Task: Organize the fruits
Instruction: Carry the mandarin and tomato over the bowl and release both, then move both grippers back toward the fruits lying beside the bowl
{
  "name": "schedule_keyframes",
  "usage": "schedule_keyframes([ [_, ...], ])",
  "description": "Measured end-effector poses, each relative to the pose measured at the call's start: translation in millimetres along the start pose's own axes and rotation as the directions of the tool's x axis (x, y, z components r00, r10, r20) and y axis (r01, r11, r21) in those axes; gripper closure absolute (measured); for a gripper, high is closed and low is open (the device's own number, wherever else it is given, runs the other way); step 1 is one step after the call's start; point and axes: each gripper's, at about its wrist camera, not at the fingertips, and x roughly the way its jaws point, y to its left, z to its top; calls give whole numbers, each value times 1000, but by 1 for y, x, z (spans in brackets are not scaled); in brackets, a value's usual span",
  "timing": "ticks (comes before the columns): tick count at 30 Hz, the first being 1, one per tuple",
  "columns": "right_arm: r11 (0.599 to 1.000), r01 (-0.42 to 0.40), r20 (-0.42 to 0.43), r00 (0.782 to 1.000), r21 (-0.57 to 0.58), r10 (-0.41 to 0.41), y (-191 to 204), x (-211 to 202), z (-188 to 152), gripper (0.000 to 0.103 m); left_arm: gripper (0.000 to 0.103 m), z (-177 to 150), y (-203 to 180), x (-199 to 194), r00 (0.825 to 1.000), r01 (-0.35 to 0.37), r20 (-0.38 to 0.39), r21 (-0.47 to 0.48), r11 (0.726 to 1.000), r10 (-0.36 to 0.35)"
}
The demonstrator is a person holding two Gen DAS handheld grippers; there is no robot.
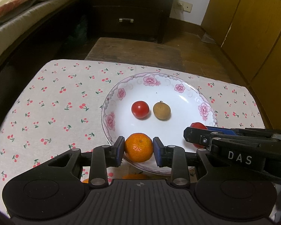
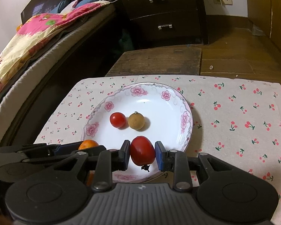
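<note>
A white plate point(image 1: 178, 97) point(image 2: 159, 101) with a pink flower rim lies on the cherry-print cloth. In its middle sit a small round tomato point(image 1: 140, 109) point(image 2: 118, 119) and a tan longan point(image 1: 161, 110) point(image 2: 136, 120), side by side. My left gripper point(image 1: 138, 151) is shut on a mandarin point(image 1: 138, 147) point(image 2: 88, 144) over the plate's near edge. My right gripper point(image 2: 142, 154) is shut on an oval red tomato point(image 2: 142, 150) point(image 1: 197, 126) over the plate's near right part, its stem hanging below. In the left wrist view the right gripper point(image 1: 198, 136) hides most of that tomato.
The cherry-print cloth point(image 1: 56, 103) point(image 2: 234, 112) covers a small table. Orange fruit point(image 1: 134, 176) peeks from under the left gripper's body. Behind stand a wooden bench point(image 1: 136, 50), a dark drawer unit point(image 1: 129, 7), a bed point(image 2: 28, 43) at the left and a wooden cabinet point(image 1: 252, 28) at the right.
</note>
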Motion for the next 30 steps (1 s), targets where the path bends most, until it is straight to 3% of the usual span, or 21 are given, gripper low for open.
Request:
schedule_keyframes([
  [30, 1000, 17, 32, 999, -5, -17, 13, -28, -4, 73, 54, -4, 11, -28, 999, 12, 39, -24, 1000, -11],
])
